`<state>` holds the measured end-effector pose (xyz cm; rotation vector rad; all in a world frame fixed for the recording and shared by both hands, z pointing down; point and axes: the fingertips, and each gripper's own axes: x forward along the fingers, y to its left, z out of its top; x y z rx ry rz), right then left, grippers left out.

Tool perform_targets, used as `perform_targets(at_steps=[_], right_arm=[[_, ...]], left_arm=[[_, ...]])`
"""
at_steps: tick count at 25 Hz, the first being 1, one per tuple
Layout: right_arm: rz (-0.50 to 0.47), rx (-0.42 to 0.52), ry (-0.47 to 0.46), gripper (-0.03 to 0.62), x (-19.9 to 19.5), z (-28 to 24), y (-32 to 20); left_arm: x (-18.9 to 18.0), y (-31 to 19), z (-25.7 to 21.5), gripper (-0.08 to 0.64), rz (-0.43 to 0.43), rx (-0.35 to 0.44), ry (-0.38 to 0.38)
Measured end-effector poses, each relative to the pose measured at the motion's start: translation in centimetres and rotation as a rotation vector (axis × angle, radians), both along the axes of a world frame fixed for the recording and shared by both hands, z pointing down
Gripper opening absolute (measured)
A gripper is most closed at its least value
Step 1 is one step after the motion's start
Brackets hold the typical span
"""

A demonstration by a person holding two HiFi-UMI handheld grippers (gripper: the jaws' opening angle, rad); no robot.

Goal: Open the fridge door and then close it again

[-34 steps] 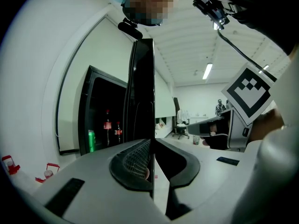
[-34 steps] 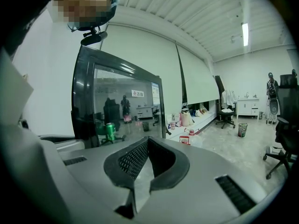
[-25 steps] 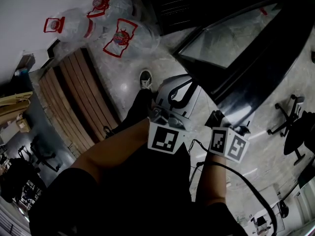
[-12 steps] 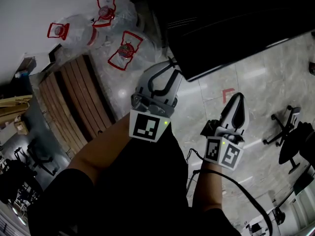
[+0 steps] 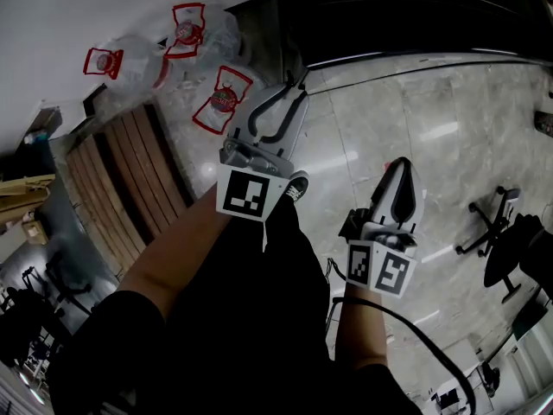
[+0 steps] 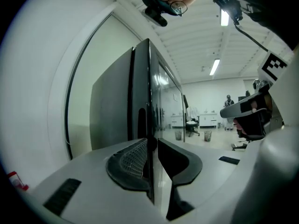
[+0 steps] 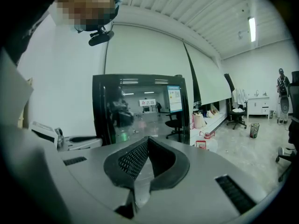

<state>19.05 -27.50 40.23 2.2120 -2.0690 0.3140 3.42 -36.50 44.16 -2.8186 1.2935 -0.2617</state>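
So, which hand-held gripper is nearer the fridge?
Left. The left hand-held gripper, jaws just opening, has the edge of the fridge at their gap; the right hand-held gripper, shut, hangs back over the floor.

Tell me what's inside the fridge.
The fridge looks shut. Its dark glass door shows mostly reflections of the room, so whatever is stored behind it cannot be made out.
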Motion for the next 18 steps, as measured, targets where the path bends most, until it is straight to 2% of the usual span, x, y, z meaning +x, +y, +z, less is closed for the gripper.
perform_targets(at_steps=[2, 4, 6, 11, 15, 18], right_arm=[[-0.022, 0.009, -0.011, 0.015, -1.5, -1.6, 0.3], [-0.064, 0.011, -0.037, 0.015, -3.8, -3.6, 0.9], [-0.125, 0.021, -0.061, 0.015, -6.5, -6.1, 1.5], [-0.254, 0.077, -0.054, 0.015, -11.5, -12.6, 3.0], [-0.267, 0.107, -0.056, 0.015, -11.8, -16.0, 4.0], [-0.282, 0.126, -0.045, 0.015, -12.4, -17.1, 4.7]], left_arm=[[-0.9, 0.9, -0.8, 0.075, -0.012, 0.001, 0.002], [-2.5, 2.6, -2.2, 0.061, -0.042, -0.035, 0.048], [-3.9, 4.4, -4.7, 0.014, -0.058, -0.058, 0.097], [-5.5, 8.5, -14.0, 0.008, -0.009, -0.048, 0.175], [-5.2, 10.8, -19.8, 0.006, 0.066, -0.027, 0.244], [-4.6, 12.1, -22.1, 0.006, 0.123, 0.003, 0.259]])
